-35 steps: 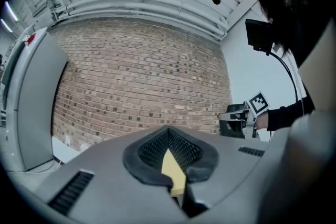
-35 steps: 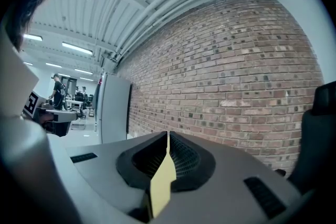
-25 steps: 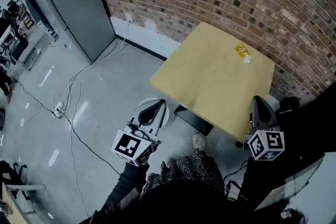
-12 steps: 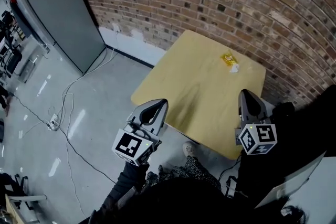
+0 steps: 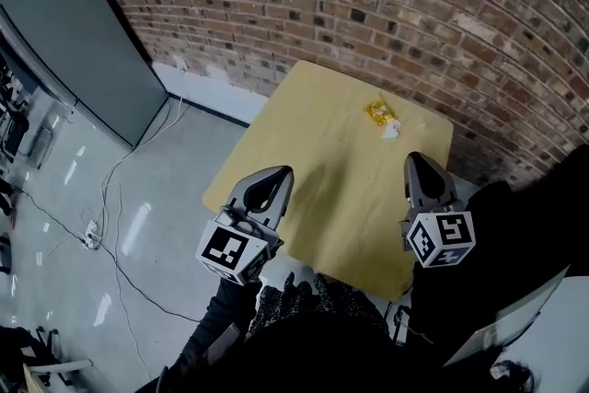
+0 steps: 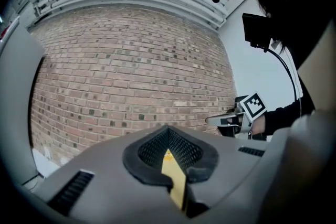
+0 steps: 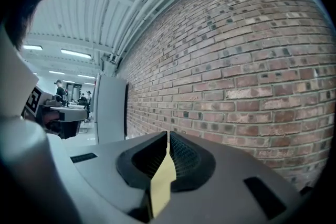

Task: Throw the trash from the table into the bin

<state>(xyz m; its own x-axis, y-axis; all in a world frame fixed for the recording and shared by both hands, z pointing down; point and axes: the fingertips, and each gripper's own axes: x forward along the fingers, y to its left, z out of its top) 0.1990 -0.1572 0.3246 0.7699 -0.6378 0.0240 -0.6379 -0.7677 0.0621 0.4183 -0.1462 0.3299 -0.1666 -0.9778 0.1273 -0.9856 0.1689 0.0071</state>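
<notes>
In the head view, a yellow table [image 5: 322, 152] stands with its far corner against a brick wall [image 5: 368, 5]. The trash lies near that far corner: a yellow wrapper [image 5: 378, 112] with a crumpled white scrap [image 5: 390, 131] touching it on the near side. The left gripper [image 5: 275, 174] is held over the table's near left edge. The right gripper [image 5: 419, 160] is over the near right part of the table, closer to the trash but clear of it. Both point toward the wall, and each has its marker cube at the back. To the left, a grey panel [image 5: 74, 51] leans along the wall, and a cable [image 5: 110, 189] runs across the shiny floor [image 5: 156, 198]. In the left gripper view, the jaws meet at their tips with nothing held. Only a thin strip of the yellow tabletop shows through the slit below the tips. A brighter yellow speck in that slit may be the wrapper, but it is too small to tell. The brick wall fills the background, and the right gripper shows at the right. In the right gripper view, the jaws are likewise pressed together and empty, with a sliver of tabletop between them. The wall runs away to the right, and the grey panel stands at the left.
</notes>
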